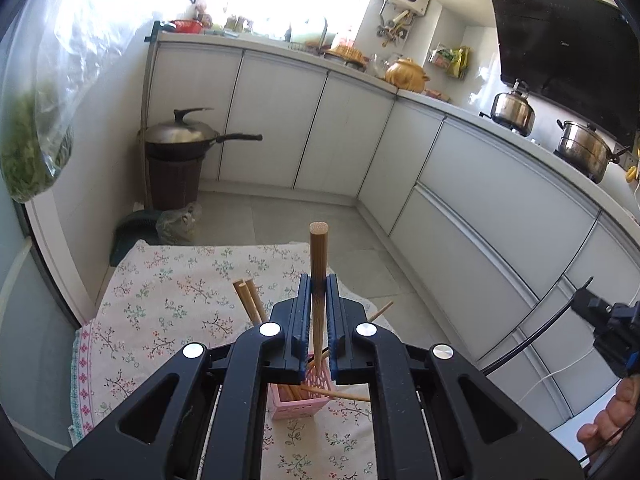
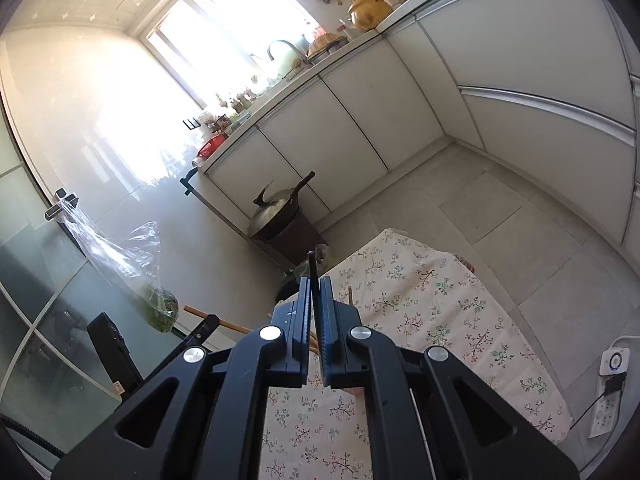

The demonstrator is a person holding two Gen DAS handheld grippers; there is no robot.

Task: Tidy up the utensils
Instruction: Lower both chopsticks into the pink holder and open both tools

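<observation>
My left gripper (image 1: 319,285) clenches a wooden chopstick (image 1: 319,264) upright over the pink holder (image 1: 298,402), seen only here; my right gripper (image 2: 315,286) pinches a dark stick (image 2: 313,270), its fingers hiding the holder; wok (image 1: 182,133) at ten o'clock

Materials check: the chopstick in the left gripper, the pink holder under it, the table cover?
Chopstick: looks like bamboo or wood, matte tan, with fine lengthwise grain and a dotted end face. It is clamped in the left gripper.
Pink holder: probably moulded plastic, with a uniform pastel colour and a perforated lattice wall.
Table cover: woven fabric, floral print, matte, with wrinkles and draped edges.
</observation>
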